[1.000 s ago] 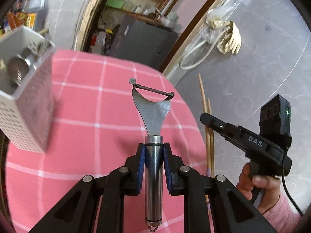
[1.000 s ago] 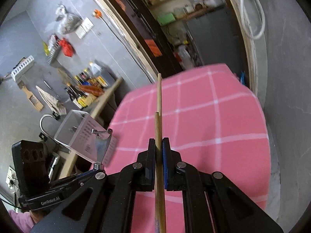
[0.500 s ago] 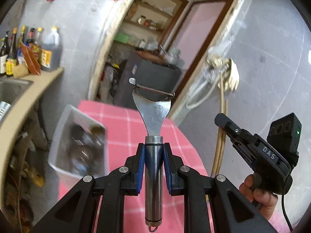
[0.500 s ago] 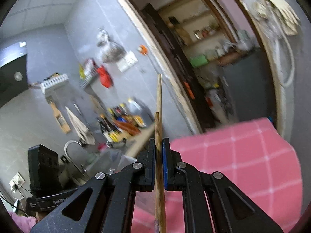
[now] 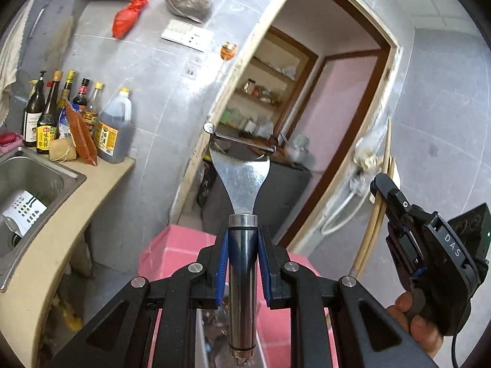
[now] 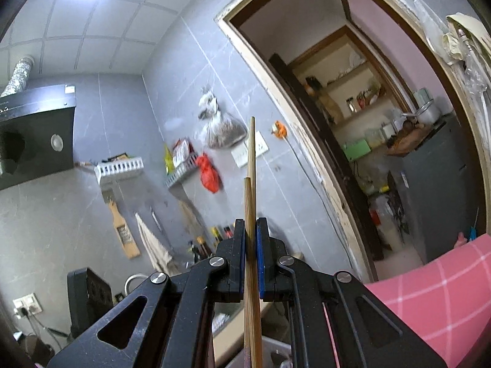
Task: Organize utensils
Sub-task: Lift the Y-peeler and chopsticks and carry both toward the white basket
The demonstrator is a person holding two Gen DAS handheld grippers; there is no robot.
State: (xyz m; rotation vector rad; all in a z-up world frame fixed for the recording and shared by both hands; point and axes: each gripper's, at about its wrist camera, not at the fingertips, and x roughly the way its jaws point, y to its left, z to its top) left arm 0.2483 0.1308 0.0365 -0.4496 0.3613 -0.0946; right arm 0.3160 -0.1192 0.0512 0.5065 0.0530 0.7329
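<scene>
My left gripper (image 5: 243,245) is shut on the steel handle of a metal peeler (image 5: 241,178), which points up with its blade on top. The white utensil holder (image 5: 205,334) shows only in part, low behind the peeler handle. My right gripper (image 6: 251,239) is shut on a pair of wooden chopsticks (image 6: 250,190), held upright. The right gripper (image 5: 396,205) with its chopsticks (image 5: 376,217) also shows at the right of the left wrist view. Both grippers are tilted up, high above the pink checked tablecloth (image 5: 178,251).
A counter with a steel sink (image 5: 33,181) and several sauce bottles (image 5: 61,113) is at the left. A doorway (image 5: 307,116) to a pantry with a grey cabinet lies ahead. The pink cloth (image 6: 435,300) is at the lower right of the right wrist view.
Both grippers have tilted upward, still holding the peeler and the chopsticks. The table and the holder have dropped to the bottom of both views, and walls and doorway now fill them.
</scene>
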